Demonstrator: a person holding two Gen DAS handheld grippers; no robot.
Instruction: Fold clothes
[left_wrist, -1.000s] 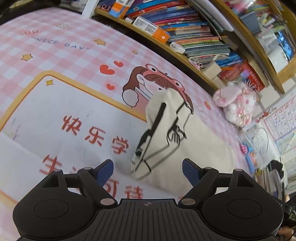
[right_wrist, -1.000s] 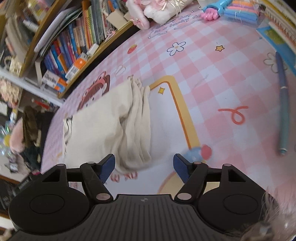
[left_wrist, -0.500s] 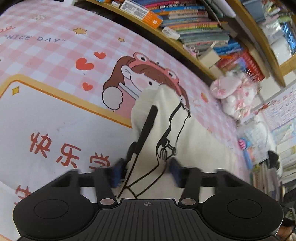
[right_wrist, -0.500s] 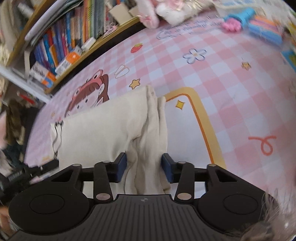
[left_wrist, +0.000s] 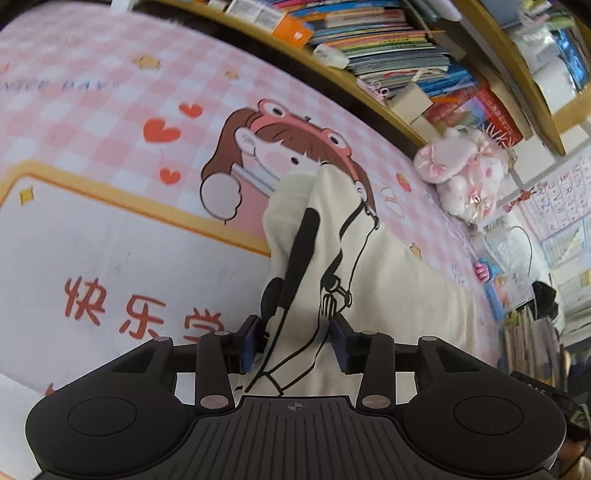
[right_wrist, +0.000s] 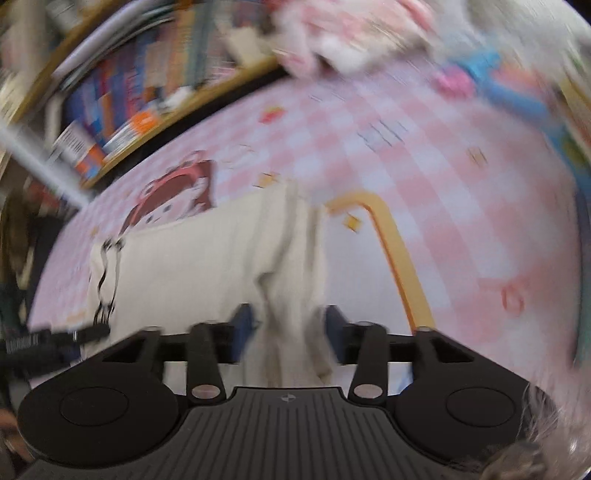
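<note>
The cream garment (left_wrist: 399, 295) with a black line drawing lies folded on the pink checked mat (left_wrist: 92, 122), and it reaches from 6 o'clock up to the centre in both views. The left gripper (left_wrist: 297, 341) has its jaws partly open; they have just been opening, the printed end is between them, and whether the pads still press on it I cannot tell. The right gripper (right_wrist: 290, 330) is the same at the bunched end; the view is blurred, and the bookshelf (left_wrist: 388, 48) is at 12 o'clock.

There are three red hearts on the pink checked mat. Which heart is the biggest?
The middle red heart on the pink checked mat is biggest; the upper heart and lower heart are clearly smaller.
</note>
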